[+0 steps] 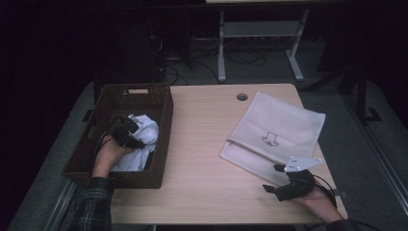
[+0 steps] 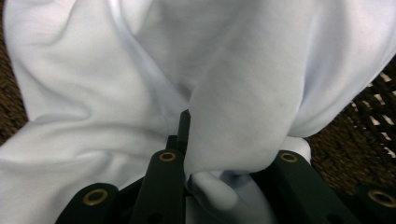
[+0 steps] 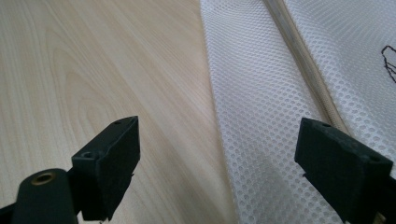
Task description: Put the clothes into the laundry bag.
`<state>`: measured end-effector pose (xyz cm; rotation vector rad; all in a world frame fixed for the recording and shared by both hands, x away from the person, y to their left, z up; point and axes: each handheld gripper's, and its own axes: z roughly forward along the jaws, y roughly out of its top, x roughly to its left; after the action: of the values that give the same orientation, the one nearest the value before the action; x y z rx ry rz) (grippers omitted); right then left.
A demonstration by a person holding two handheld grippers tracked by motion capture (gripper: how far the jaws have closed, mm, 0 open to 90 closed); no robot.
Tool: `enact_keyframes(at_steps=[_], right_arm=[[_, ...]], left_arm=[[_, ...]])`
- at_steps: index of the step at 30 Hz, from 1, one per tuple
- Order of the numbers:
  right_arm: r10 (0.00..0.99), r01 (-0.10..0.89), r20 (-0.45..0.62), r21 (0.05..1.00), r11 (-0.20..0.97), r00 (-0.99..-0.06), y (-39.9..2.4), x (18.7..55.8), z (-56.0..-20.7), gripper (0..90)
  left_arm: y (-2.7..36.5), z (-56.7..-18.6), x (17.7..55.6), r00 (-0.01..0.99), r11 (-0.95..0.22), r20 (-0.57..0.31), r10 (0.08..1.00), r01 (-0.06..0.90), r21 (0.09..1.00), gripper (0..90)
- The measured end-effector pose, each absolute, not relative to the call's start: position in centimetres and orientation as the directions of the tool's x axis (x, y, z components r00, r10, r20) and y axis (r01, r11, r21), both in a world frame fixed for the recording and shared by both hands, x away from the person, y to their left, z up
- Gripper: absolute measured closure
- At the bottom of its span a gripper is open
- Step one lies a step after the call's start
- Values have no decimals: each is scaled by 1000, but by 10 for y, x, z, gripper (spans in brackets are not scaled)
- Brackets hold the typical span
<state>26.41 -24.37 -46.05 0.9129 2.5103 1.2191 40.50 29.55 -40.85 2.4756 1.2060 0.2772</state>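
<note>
A crumpled white cloth [image 1: 146,131] lies in a dark woven basket [image 1: 164,126] at the table's left. My left gripper [image 1: 129,133] reaches into the basket and is shut on a fold of that cloth. In the left gripper view the white cloth [image 2: 116,93] bulges up between the two black jaws of the left gripper [image 2: 229,158], and the basket weave [image 2: 369,126] shows at the right. A white mesh bag [image 1: 276,126] with a zipper lies flat at the table's right. My right gripper [image 1: 273,178] stands open at the bag's near corner, nothing between its jaws. In the right gripper view the mesh bag [image 3: 261,93] lies ahead of the right gripper [image 3: 219,154].
Bare light wood table [image 1: 202,144] lies between basket and bag. A round cable hole [image 1: 242,96] sits at the far edge. The bag's zipper [image 3: 299,51] runs along its open side. Beyond the table stand a desk frame [image 1: 222,43] and cables on a dark floor.
</note>
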Motion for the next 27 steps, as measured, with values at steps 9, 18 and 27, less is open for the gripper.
enact_keyframes(at_steps=[9, 18, 27], right_arm=[[611, 440, 81, 769, 464, -787, -245, 263, -460, 135], [621, 447, 84, 769, 457, -779, -246, 262, -460, 135], [621, 447, 84, 770, 455, -779, -246, 263, -460, 135]], left_arm=[[314, -386, 397, 599, -503, -40, 799, 704, 501, 751], [330, -365, 387, 594, -438, -95, 799, 683, 584, 753], [341, -337, 381, 599, -389, -116, 792, 643, 659, 753]])
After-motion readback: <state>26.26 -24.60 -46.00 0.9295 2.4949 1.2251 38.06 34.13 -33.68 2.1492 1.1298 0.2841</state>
